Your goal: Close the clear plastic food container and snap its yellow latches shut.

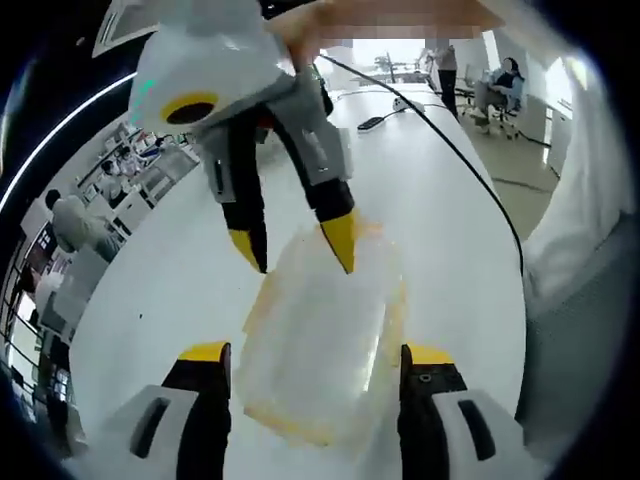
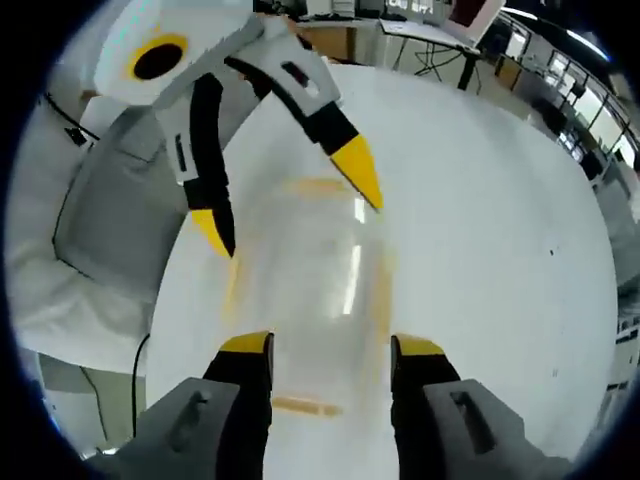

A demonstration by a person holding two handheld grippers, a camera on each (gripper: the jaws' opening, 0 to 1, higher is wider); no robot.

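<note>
Lying flat on a white table (image 1: 440, 200), the clear plastic food container (image 1: 320, 330) is seen between the two grippers, its yellow latches (image 1: 262, 300) blurred along the edges. In the left gripper view, the container is framed by the left gripper (image 1: 316, 352), whose yellow-tipped jaws stand wide apart on either side of the near end and grip nothing; the right gripper (image 1: 298, 245) is seen from the front, its jaws parted and their tips just over the far edge, contact not being determinable. In the right gripper view, the arrangement is reversed: the right gripper (image 2: 328, 345) is seen with open, empty jaws flanking the container (image 2: 310, 290), a yellow latch (image 2: 305, 405) lying between them at the near end, and the left gripper (image 2: 290, 210) is seen beyond with tips spread over the far end. Whether the lid is fully seated cannot be told. A black cable (image 1: 470, 170) across the table, seated people (image 1: 505, 85) at the far end and a white sleeve (image 1: 590, 200) are shown by the left gripper view alone; desks (image 2: 420, 30) and a grey garment (image 2: 110, 220) are shown by the right gripper view alone.
</note>
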